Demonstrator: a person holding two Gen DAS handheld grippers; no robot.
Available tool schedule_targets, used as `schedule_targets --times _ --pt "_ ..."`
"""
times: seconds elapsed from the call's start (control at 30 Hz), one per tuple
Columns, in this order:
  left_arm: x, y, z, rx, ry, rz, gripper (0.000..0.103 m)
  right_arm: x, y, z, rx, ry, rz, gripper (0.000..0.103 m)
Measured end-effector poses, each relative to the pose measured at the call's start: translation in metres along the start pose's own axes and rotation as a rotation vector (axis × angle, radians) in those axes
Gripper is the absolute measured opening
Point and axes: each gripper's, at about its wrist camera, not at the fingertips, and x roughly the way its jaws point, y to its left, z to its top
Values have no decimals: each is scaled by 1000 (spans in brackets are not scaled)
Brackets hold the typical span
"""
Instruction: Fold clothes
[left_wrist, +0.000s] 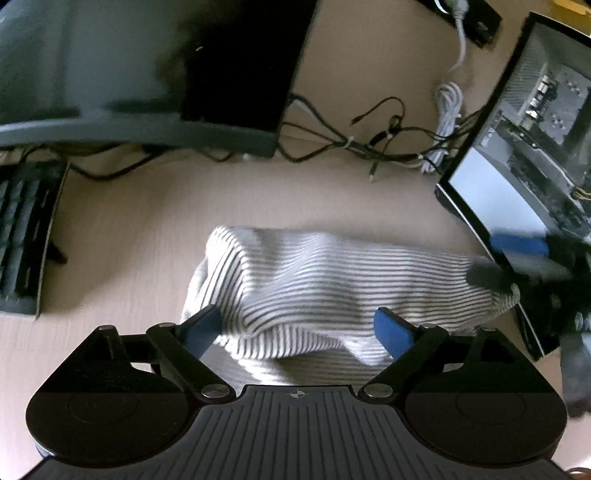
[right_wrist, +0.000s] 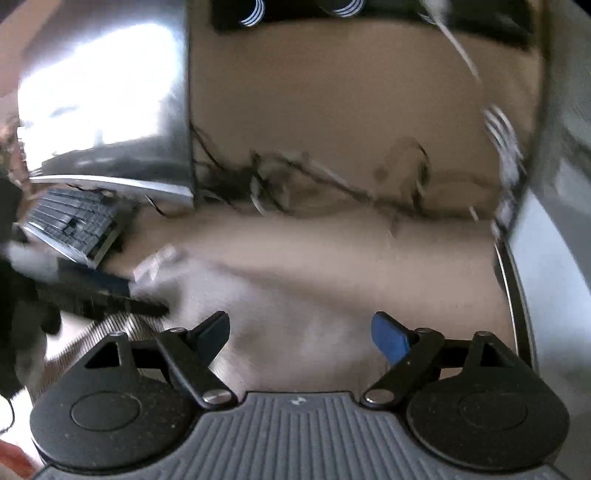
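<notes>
A grey-and-white striped garment (left_wrist: 332, 288) lies bunched on the light wooden desk (left_wrist: 129, 221). My left gripper (left_wrist: 299, 325) is open, its blue pads on either side of the garment's near edge. My right gripper (left_wrist: 517, 258) shows blurred at the garment's right end in the left wrist view; whether it touches the cloth I cannot tell. In the right wrist view my right gripper (right_wrist: 301, 332) is open over blurred pale cloth (right_wrist: 295, 325). The left gripper (right_wrist: 110, 291) shows there at the left, on the striped cloth (right_wrist: 110, 325).
A keyboard (left_wrist: 22, 236) lies at the left. A monitor (left_wrist: 147, 74) stands behind it. A tangle of cables (left_wrist: 388, 144) lies at the back. An open computer case (left_wrist: 524, 147) stands at the right, close to the garment.
</notes>
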Motion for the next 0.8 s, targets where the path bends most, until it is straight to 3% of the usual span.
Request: schedule_targets --times 0.17,0.27,0.37,0.4,0.53,0.67,0.8 --pt "-20 21 -5 -114 -9 29 94 64 12 21 -93 117 148 86" --pt "-40 36 -7 -169 -28 58 94 103 15 20 -122 204 161 87" --pt "-56 47 -9 -214 -54 68 95 124 10 18 -42 258 202 91" --pt "-59 49 -10 -224 -59 69 95 126 10 19 -19 267 221 85" --pt "-68 55 -12 -262 -71 66 95 102 37 26 -97 213 242 43" --pt "-76 57 -8 -299 -97 29 95 58 87 13 -315 105 222 37" --pt "-73 48 -1 -265 -100 24 95 29 132 -22 -538 24 156 38"
